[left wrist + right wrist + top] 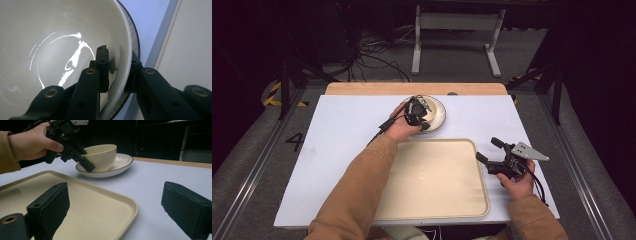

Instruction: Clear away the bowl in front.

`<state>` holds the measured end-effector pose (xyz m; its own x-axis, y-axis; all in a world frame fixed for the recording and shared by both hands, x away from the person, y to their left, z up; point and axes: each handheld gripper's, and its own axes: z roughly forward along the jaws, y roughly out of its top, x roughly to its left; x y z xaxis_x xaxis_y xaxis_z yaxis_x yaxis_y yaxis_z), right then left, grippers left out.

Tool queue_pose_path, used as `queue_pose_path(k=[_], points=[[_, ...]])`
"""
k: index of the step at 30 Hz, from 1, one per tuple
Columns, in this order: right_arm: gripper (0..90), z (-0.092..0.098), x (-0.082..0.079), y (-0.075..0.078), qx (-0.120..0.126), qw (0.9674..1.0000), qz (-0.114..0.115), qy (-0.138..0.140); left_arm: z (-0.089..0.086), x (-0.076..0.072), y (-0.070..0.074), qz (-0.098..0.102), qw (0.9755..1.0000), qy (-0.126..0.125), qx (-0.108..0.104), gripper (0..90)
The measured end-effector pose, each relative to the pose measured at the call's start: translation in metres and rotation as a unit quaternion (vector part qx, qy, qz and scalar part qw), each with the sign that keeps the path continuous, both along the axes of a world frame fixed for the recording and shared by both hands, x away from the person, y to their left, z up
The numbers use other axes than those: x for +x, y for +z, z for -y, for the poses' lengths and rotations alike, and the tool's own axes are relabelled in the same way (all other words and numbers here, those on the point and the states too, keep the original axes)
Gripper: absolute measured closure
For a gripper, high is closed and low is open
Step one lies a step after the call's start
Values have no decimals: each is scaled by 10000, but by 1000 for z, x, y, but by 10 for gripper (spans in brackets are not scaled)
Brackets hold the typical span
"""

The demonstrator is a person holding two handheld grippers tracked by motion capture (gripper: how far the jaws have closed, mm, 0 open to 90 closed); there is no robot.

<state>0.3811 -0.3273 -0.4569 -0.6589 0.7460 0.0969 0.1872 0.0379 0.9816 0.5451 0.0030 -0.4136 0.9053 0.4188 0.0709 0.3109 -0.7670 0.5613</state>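
Left gripper [86, 161] clamps the cream ceramic bowl's [102, 156] rim; right gripper [115, 205] jaws apart.
A black "4" [295, 141] marks the floor beside the white table [342, 130].

Your left gripper [117, 72]: jaws straddle the rim of the cream bowl [50, 37], one inside, one outside | dark-edged plate [136, 42] under it | tray [190, 50] beside, on the white table [152, 17]

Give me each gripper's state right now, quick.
Left gripper: shut on the bowl, one jaw inside its rim and one outside; the bowl sits on the plate.
Right gripper: open, holding nothing, by the tray.
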Motion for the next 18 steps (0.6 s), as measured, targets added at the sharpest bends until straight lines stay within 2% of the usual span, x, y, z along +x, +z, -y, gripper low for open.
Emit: queue_pose_path(k=[5, 7, 13, 15, 17, 18], points=[[82, 0, 0, 0, 9, 10000, -1, -1, 5, -3, 2, 284, 9993, -46, 234, 816], [81, 0, 0, 0, 14, 10000, 1, -1, 6, -4, 3, 310, 9990, 20, 312, 829], [80, 1, 0, 0, 34, 10000, 13, -1, 5, -4, 6, 365, 9988, 55, 328, 833], [80, 1, 0, 0, 44, 10000, 13, -6, 5, -6, 10, 478, 9982, 173, 317, 836], [80, 1, 0, 0, 39, 10000, 17, -4, 5, -7, 11, 431, 9984, 208, 295, 835], [80, 1, 0, 0, 41, 10000, 15, -7, 5, -8, 13, 529, 9979, 251, 287, 834]])
